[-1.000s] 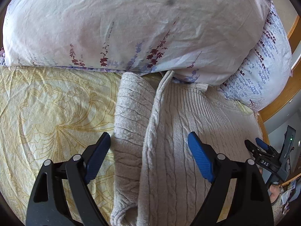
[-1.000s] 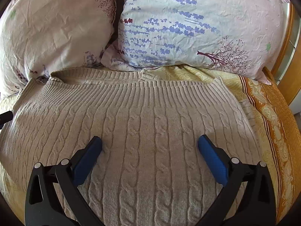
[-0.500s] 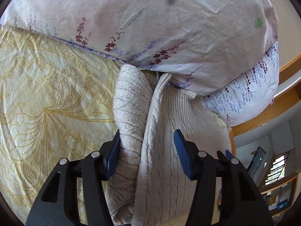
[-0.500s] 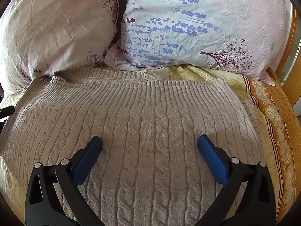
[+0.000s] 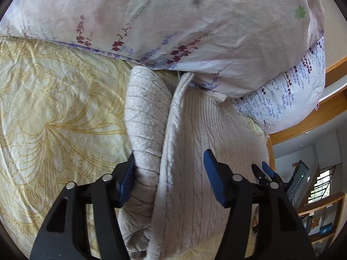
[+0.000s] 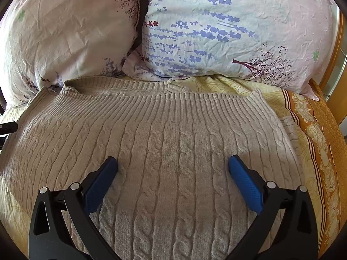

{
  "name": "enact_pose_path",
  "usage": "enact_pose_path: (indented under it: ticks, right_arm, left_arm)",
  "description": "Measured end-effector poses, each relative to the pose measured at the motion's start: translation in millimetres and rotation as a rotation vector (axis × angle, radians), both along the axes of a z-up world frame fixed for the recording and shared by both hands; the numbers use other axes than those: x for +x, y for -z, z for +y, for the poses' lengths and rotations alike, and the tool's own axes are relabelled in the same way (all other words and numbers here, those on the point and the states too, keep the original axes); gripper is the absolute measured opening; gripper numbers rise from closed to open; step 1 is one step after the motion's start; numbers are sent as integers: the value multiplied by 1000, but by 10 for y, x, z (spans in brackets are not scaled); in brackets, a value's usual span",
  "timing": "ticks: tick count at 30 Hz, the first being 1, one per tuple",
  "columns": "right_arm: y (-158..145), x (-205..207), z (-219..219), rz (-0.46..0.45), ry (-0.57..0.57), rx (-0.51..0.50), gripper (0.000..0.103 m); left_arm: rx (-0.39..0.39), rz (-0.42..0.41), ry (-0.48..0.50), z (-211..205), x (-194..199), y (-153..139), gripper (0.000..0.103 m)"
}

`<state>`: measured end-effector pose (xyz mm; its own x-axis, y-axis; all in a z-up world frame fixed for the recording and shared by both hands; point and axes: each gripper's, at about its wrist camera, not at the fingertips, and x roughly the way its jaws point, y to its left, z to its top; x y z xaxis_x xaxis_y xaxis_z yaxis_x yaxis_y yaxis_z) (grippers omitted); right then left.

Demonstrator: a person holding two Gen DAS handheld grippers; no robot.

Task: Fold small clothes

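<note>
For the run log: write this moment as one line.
scene: beige sweater on bed | left gripper: opening, sleeve between fingers | right gripper: open above sweater | fold: not yet done

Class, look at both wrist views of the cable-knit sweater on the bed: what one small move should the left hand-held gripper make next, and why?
Probably close the left hand-held gripper on the sweater's side edge. Its jaws are opening and straddle the raised edge and the sleeve beside it; only the left pad seems to touch the knit. The right hand-held gripper hovers open over the sweater's flat front, so folding seems to await that grip.
</note>
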<state>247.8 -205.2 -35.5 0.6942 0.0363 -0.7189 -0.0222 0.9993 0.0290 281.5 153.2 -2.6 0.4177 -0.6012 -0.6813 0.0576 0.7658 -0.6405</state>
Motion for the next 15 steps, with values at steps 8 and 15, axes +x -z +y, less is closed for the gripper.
enact_pose_path:
  ticks: [8,15]
  right_arm:
    - [0,3,1,0,-1,0,102]
    - [3,2,9,2,-6,1,102]
  left_arm:
    - [-94,45,-35,-67,31,155,29]
    - [-102,3,-54,-153,-11,102,20]
